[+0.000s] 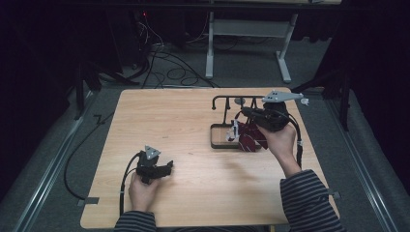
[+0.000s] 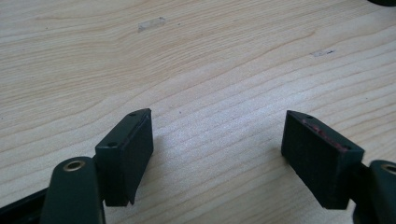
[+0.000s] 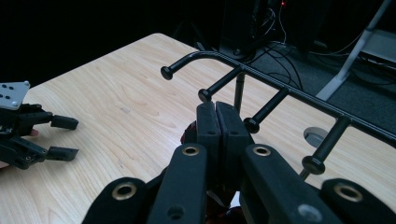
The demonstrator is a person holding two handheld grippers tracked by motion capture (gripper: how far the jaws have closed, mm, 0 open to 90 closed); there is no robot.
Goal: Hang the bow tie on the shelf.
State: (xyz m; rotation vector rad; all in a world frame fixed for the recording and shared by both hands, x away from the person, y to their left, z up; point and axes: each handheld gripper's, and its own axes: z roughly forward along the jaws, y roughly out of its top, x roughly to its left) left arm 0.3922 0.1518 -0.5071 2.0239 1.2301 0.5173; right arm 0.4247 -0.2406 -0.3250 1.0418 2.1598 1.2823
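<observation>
A black peg rack (image 1: 231, 98) stands at the table's back right, several knobbed pegs sticking out from its top bar (image 3: 280, 87). My right gripper (image 1: 241, 115) hovers just in front of it, its jaws pressed together (image 3: 216, 110) on a dark red patterned cloth (image 1: 249, 138) that hangs down over the rack's base. A bit of that red cloth (image 3: 187, 135) peeks out under the jaws. My left gripper (image 1: 169, 167) rests on the table at the front left, open, with bare wood between its pads (image 2: 217, 140). It also shows in the right gripper view (image 3: 63, 137).
The wooden table (image 1: 183, 125) has a small grey round insert (image 1: 240, 101) behind the rack. Beyond the far edge lie floor cables (image 1: 164, 63) and a white desk frame (image 1: 251, 29). Dark curtains surround the area.
</observation>
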